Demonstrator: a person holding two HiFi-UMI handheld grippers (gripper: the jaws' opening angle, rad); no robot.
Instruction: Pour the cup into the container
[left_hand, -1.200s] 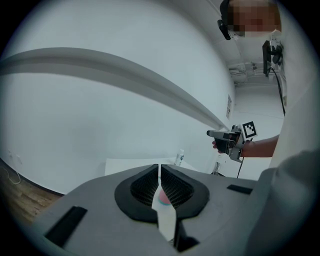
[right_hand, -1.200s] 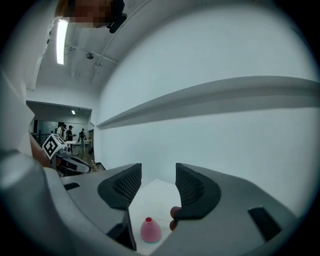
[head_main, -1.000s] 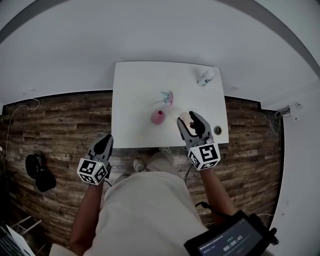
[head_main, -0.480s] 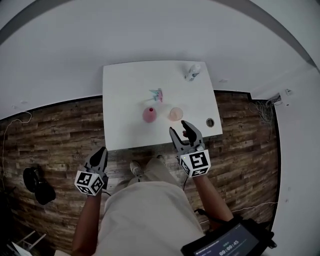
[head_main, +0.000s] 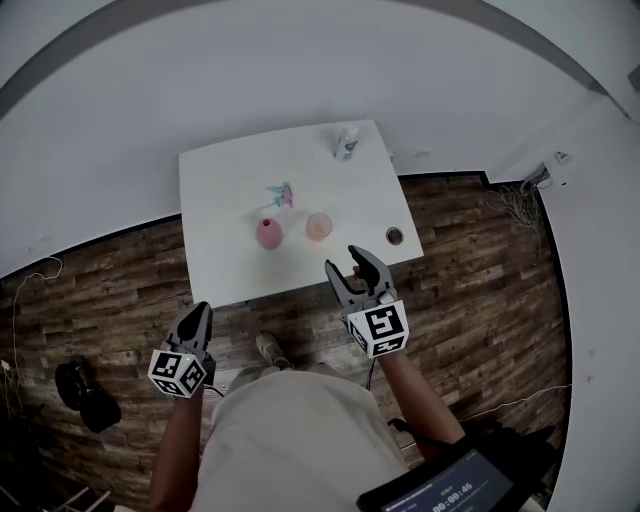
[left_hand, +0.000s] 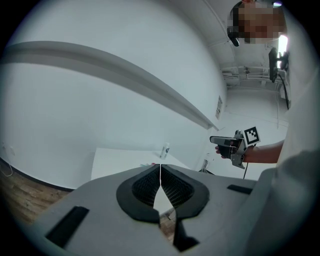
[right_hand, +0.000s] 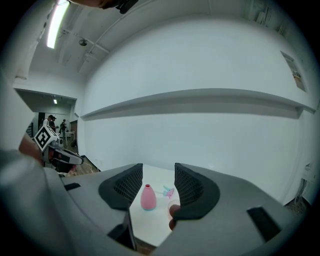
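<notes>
A pink bottle-shaped container (head_main: 267, 233) (right_hand: 147, 197) stands on the white table (head_main: 220, 180). To its right stands a pale translucent cup (head_main: 319, 226), which the right jaw half hides in the right gripper view (right_hand: 173, 210). My right gripper (head_main: 352, 268) (right_hand: 157, 170) hangs just off the table's near edge, short of the cup; it is open, with nothing between its jaws. My left gripper (head_main: 197, 318) (left_hand: 160, 170) is lower left over the wooden floor, its pads touching, shut and empty.
A small blue-and-pink object (head_main: 281, 193) lies behind the container. A white bottle (head_main: 346, 141) (left_hand: 164, 150) stands at the table's far right corner, and a small dark round thing (head_main: 394, 235) sits near the right edge. A white wall runs behind the table.
Both grippers have drawn back from the table. The right one was over the front edge beside the cup and now hangs off the edge. The cup and container stay put.
</notes>
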